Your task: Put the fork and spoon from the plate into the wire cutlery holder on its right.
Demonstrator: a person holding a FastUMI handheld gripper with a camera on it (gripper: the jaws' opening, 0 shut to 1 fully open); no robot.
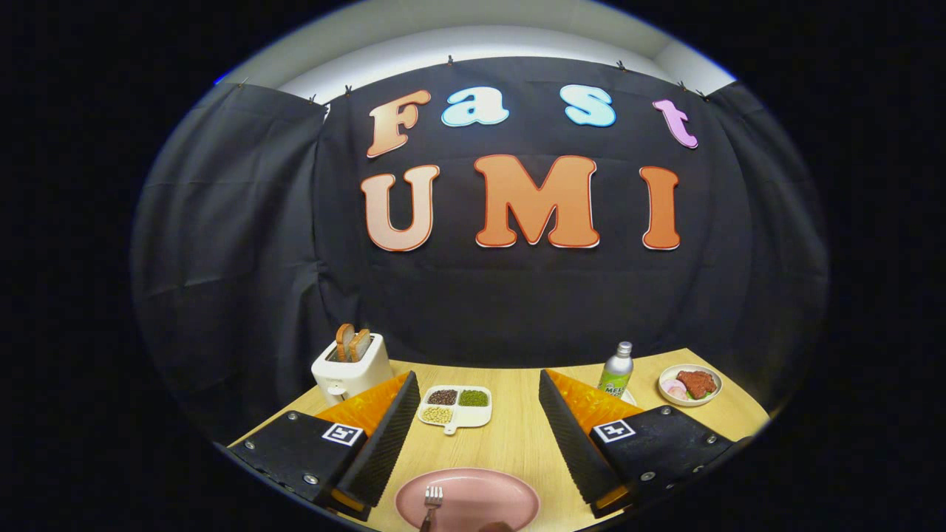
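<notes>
Pink plate sits at the near edge of the tabletop, low between the fingers, with the fork lying on it. Gripper is wide open, holding nothing. Picking up hasn't started; next it must dip down to the fork.

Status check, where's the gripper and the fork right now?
Gripper open, holding nothing. Fork on pink plate, low between the fingers. Sectioned bean dish sits farther ahead, not blocking.

Pink plate, silver fork, white toaster w/ brown bread, light wood table.
</notes>
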